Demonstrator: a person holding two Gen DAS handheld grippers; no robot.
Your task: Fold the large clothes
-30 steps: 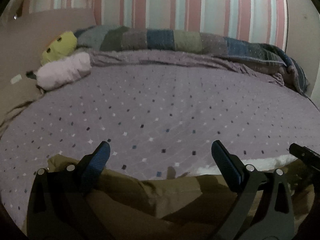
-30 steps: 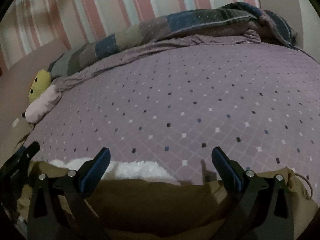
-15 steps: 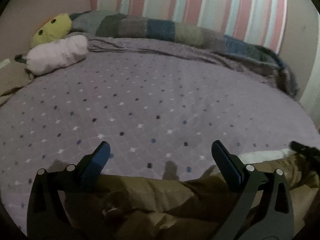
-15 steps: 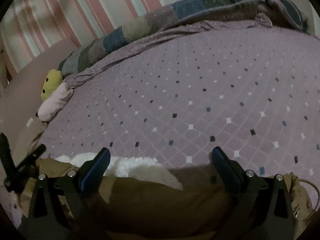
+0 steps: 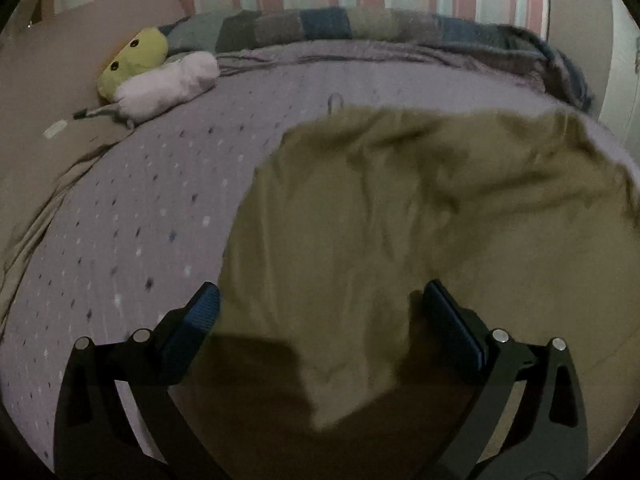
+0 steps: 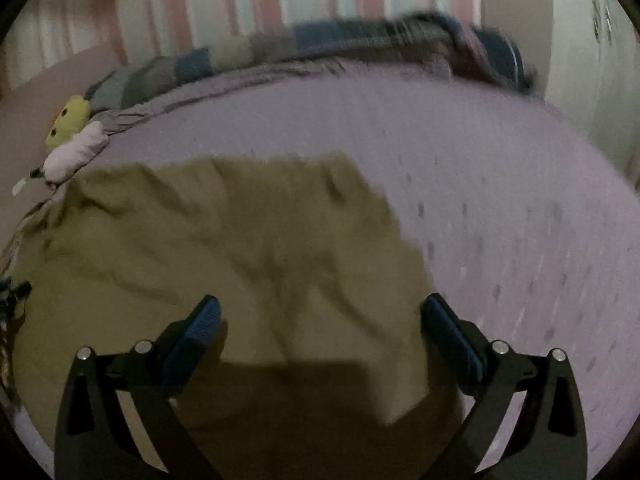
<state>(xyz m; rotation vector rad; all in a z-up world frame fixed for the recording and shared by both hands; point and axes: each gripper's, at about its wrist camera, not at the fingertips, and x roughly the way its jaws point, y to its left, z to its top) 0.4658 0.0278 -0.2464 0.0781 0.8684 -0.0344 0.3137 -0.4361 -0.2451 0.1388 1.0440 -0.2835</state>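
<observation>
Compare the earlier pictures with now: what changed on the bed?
The brown garment, bunched at the near edge before, now lies spread far up the bedsheet; its white lining no longer shows. Both grippers' jaws stay wide apart, gripping nothing. The plush toys and blanket stayed put.

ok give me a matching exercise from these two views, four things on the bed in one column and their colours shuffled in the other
Things:
1. garment
2. sheet
3. round plush
4. long plush

Colours:
A. pale pink
B. olive brown
C. yellow-green with two dark dots
D. lilac with small diamonds

Pairs: 1-B, 2-D, 3-C, 4-A
</observation>
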